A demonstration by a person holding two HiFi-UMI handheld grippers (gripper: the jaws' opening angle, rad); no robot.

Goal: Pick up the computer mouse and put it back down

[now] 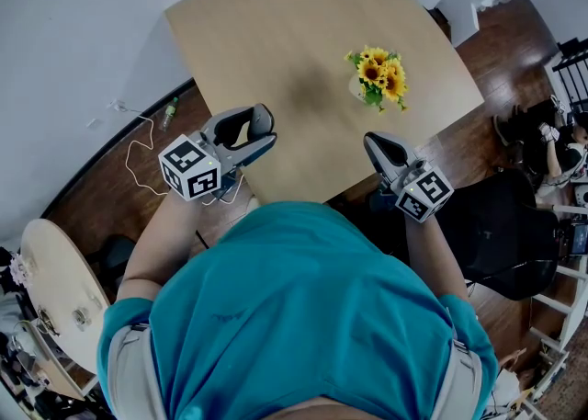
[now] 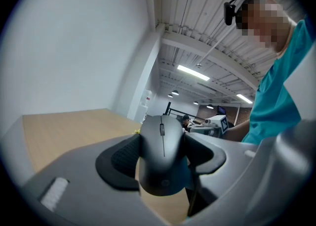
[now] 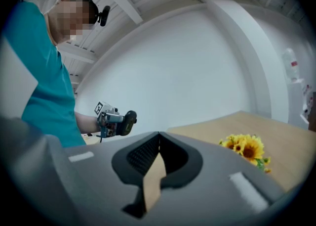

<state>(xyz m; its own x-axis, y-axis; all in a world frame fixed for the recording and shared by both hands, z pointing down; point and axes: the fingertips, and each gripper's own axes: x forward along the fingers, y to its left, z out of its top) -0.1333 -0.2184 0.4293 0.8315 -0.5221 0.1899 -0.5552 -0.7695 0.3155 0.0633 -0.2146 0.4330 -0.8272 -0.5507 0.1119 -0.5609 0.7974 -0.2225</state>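
The light wooden table (image 1: 276, 32) in front of you is the biggest thing here, one of it, with a second, round tabletop (image 1: 55, 280) off at the lower left of the head view.

You hold two grippers. Your left gripper (image 1: 250, 131) hangs over the near left edge of the table with its jaws set wide and their pads pressed against the flanks of the one computer mouse (image 2: 163, 156). In the left gripper view the mouse sits upright between the pads, wheel towards the camera, and bare tabletop shows below it, so I judge it lifted clear of the wood.

Your right gripper (image 1: 381, 150) waits by the near right edge, well apart from the left. Its jaws meet along one line with nothing between them.

One bunch of sunflowers (image 1: 381, 76) stands on the table beyond the right gripper, well apart from the mouse.

By my reading, the pick-up half is done. What you have left is to lower the mouse onto the table and let the left jaws go.
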